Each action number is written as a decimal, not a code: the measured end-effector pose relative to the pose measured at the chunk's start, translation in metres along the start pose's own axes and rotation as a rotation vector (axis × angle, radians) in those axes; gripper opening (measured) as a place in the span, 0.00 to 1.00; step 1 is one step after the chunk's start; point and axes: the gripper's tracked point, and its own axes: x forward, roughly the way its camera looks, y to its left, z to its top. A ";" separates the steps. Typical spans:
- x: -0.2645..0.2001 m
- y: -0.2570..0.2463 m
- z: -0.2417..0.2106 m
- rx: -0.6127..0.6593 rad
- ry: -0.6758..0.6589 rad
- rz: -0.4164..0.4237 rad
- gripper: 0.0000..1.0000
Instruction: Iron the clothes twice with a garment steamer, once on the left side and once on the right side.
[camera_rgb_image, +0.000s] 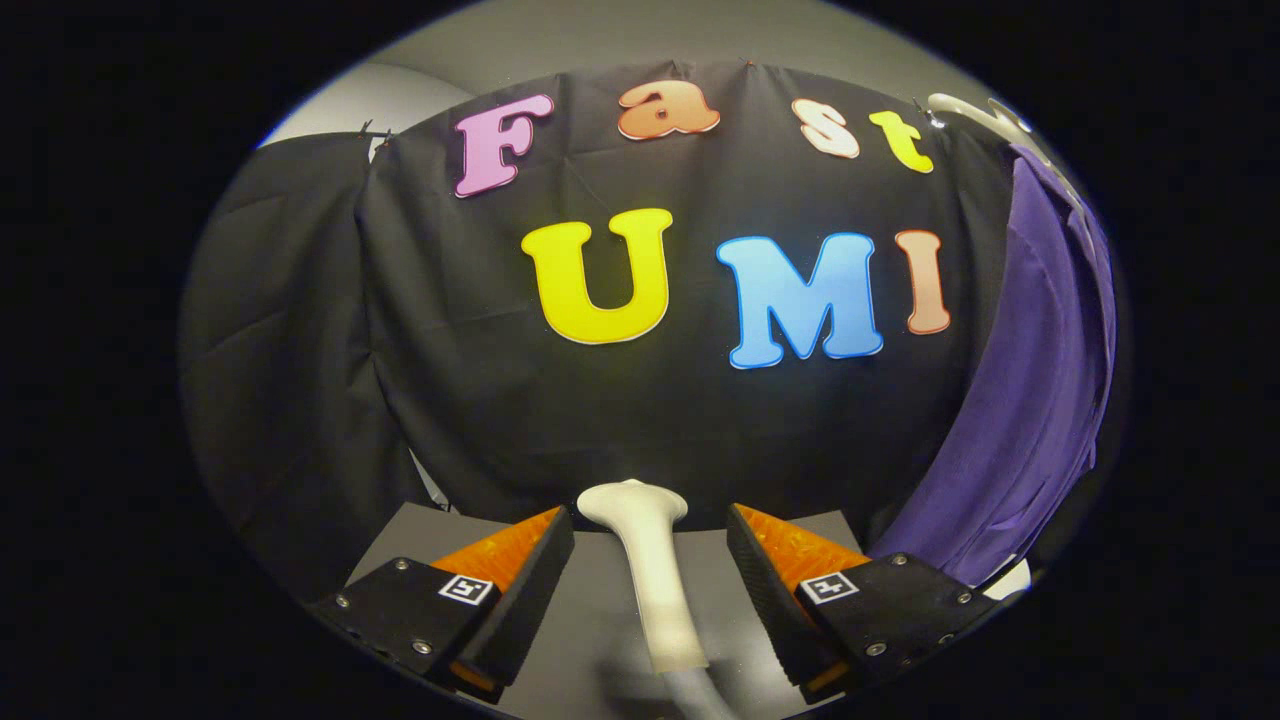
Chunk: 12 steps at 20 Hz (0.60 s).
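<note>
A white garment steamer (648, 572) lies on the grey table (590, 620), its handle running between my two fingers and its head pointing away toward the booth wall. My gripper (650, 535) is open, with a clear gap on each side of the steamer handle. A purple garment (1030, 400) hangs on a white hanger (985, 115) to the right, beyond and beside the right finger, reaching down to about table level.
The black cloth wall stands close behind the table's far edge. A white rounded object (1010, 578) shows below the garment's hem at the right. A grey hose (700, 695) leads from the steamer's near end toward me.
</note>
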 end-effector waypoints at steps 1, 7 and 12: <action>0.009 0.001 -0.006 0.011 0.035 0.005 0.95; 0.049 0.006 -0.038 0.063 0.169 0.014 0.95; 0.063 0.003 -0.056 0.170 0.226 0.037 0.88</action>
